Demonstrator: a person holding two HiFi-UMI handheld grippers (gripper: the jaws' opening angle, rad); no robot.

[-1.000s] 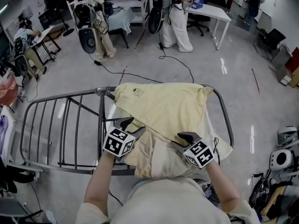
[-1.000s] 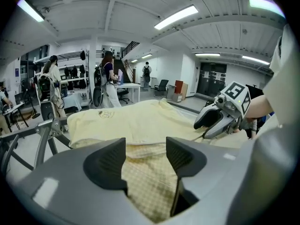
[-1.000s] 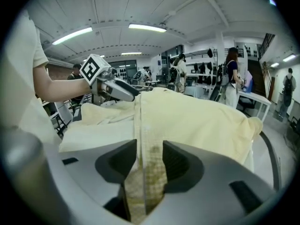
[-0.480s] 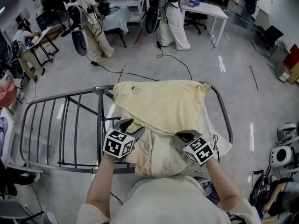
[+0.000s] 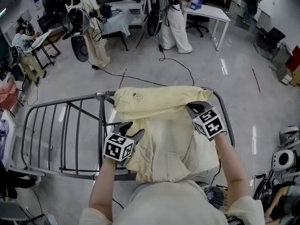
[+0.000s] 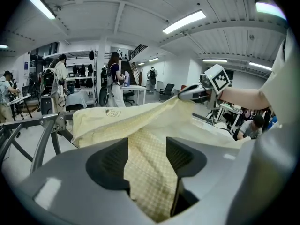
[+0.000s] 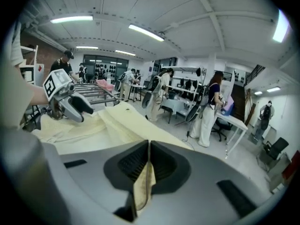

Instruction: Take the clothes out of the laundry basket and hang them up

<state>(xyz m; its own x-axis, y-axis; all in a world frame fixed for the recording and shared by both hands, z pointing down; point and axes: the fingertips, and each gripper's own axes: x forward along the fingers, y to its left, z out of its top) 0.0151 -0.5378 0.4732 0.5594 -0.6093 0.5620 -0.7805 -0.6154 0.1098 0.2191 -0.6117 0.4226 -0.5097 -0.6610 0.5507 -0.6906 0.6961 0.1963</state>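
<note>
While the pale yellow shirt (image 5: 161,125) lies draped over the right end of the grey drying rack (image 5: 56,108), both grippers have hold of it. The left gripper (image 5: 127,127) is clamped on a thick fold at the near edge, and the right gripper (image 5: 195,108) is pinched tight on a thin hem by the far rail. Assessment: the shirt is being spread. The right should draw its hem outward while the left anchors, smoothing the ridge bunched along the far side without dragging the cloth off the rack.

Pale yellow shirt (image 5: 161,125), spread over drying rack (image 5: 100,96)
</note>
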